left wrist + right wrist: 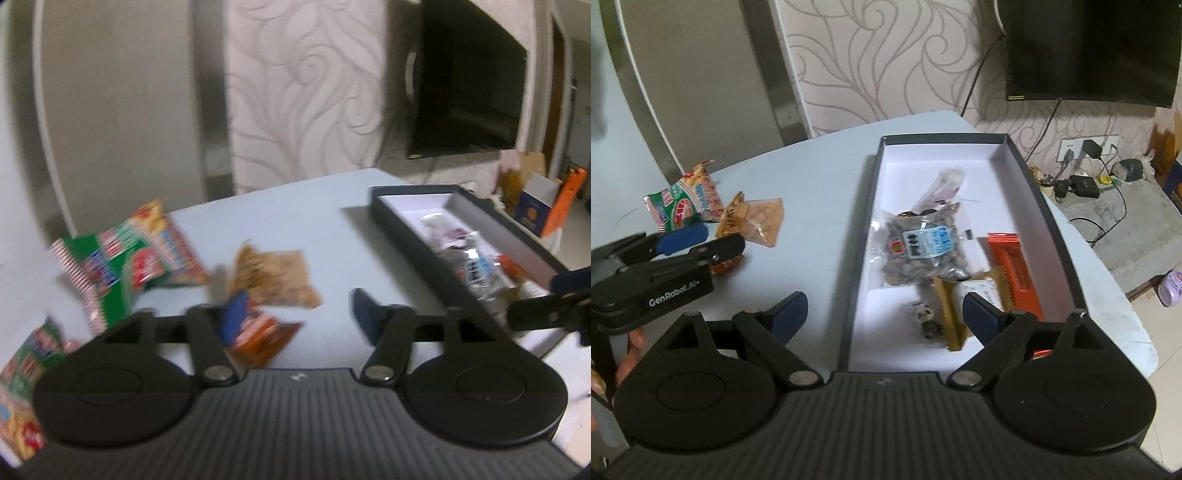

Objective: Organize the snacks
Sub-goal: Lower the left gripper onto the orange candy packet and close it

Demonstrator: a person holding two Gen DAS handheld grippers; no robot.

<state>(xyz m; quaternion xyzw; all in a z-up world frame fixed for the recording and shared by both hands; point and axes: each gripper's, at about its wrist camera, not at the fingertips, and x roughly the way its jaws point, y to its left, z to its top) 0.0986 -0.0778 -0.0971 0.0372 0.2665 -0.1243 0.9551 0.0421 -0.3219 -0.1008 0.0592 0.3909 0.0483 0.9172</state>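
A dark box (1036,192) with a white inside stands on the pale table and holds several snack packets, among them a clear bag of nuts (919,243) and an orange bar (1015,273). The box also shows in the left wrist view (517,240). My right gripper (882,310) is open and empty over the box's near end. My left gripper (299,314) is open just above an orange packet (262,336), its left finger over it. A tan packet (273,277) and a green-red packet (136,254) lie beyond. In the right wrist view the left gripper (698,240) is by the tan packet (757,218).
Another green-red packet (22,387) lies at the near left. A black TV (1089,48) hangs on the patterned wall. Cardboard boxes (535,203) stand past the table's right side, and cables and chargers (1082,184) lie on a ledge. The table edge curves close behind the box.
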